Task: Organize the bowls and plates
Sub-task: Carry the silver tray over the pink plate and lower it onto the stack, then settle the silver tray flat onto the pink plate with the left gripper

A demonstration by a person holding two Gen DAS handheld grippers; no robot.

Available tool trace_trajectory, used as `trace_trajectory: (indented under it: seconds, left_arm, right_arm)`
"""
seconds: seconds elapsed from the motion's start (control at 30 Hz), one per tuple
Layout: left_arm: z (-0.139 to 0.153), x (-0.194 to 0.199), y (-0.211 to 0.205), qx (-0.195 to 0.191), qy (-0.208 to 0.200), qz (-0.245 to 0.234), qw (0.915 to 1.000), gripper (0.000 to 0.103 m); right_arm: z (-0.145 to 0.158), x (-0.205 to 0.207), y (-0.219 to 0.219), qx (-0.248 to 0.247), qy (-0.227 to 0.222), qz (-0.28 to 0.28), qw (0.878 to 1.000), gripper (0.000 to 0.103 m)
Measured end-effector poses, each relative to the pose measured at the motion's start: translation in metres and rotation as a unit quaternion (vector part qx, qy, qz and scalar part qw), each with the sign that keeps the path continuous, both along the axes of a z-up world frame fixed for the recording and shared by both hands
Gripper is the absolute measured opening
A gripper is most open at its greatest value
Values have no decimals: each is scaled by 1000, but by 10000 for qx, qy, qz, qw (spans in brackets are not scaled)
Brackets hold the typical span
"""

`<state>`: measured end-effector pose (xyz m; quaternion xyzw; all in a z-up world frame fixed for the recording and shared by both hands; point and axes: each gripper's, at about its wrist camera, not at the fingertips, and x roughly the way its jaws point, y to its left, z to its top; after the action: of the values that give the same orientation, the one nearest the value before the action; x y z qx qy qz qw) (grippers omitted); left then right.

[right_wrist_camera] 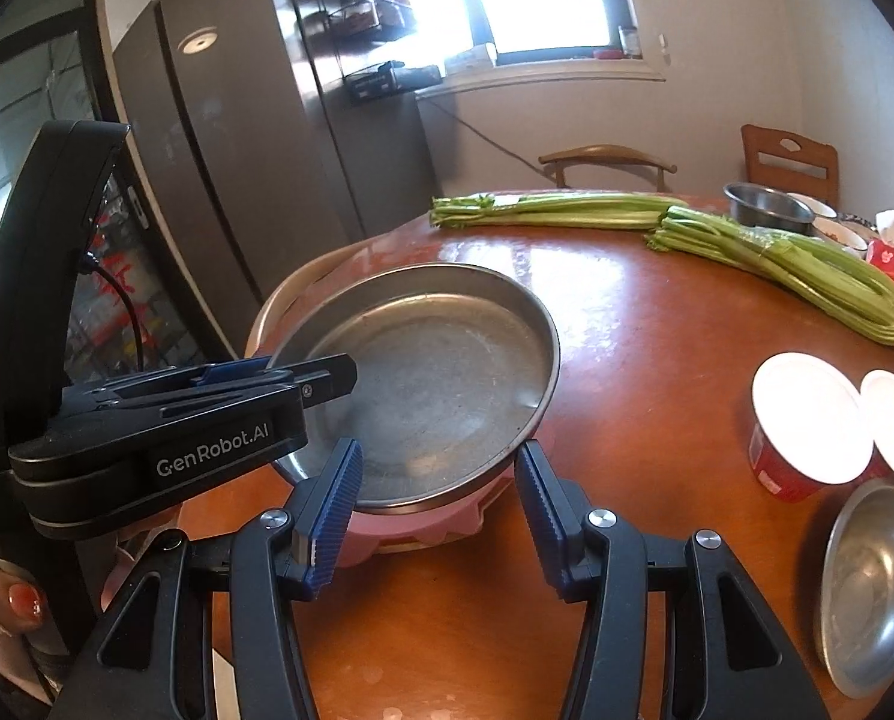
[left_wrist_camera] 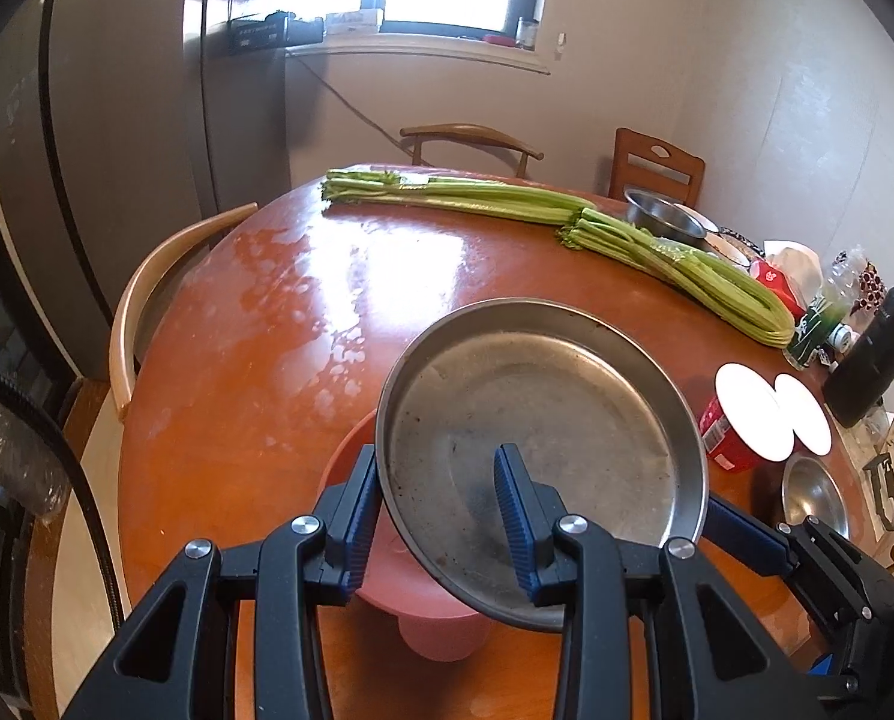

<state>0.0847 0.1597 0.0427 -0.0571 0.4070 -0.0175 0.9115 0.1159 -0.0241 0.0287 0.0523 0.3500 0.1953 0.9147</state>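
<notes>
At lower centre, the left gripper (left_wrist_camera: 441, 516) has its jaws across the rim of a steel plate (left_wrist_camera: 543, 420), tilted over a pink bowl (left_wrist_camera: 399, 588) on the desk (left_wrist_camera: 255, 360). Celery (left_wrist_camera: 627, 228) lies upper right.

Silver steel plate (left_wrist_camera: 543, 438), pink bowl (right_wrist_camera: 411, 525), green celery (left_wrist_camera: 675, 258), glossy orange-brown table (left_wrist_camera: 255, 384), red cup (right_wrist_camera: 789, 456), black bottle (left_wrist_camera: 879, 348)

A plate (right_wrist_camera: 447, 384) sits over a bowl (right_wrist_camera: 423, 525) at the table's (right_wrist_camera: 657, 360) near left; celery (right_wrist_camera: 777, 264) lies far right, cups (right_wrist_camera: 807, 426) near right.
</notes>
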Motion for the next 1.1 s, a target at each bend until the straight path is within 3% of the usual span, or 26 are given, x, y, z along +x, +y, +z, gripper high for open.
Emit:
trace_trajectory:
  seconds: [0.53,1.1]
  left_arm:
    - [-38,2,13,-99,305,227,9992,37]
    - [-55,4,12,47,442,385,9983,37]
  right_arm:
    - [-23,7,15,-154,294,195,9993,56]
    - [-40,10,14,-138,501,327,9981,56]
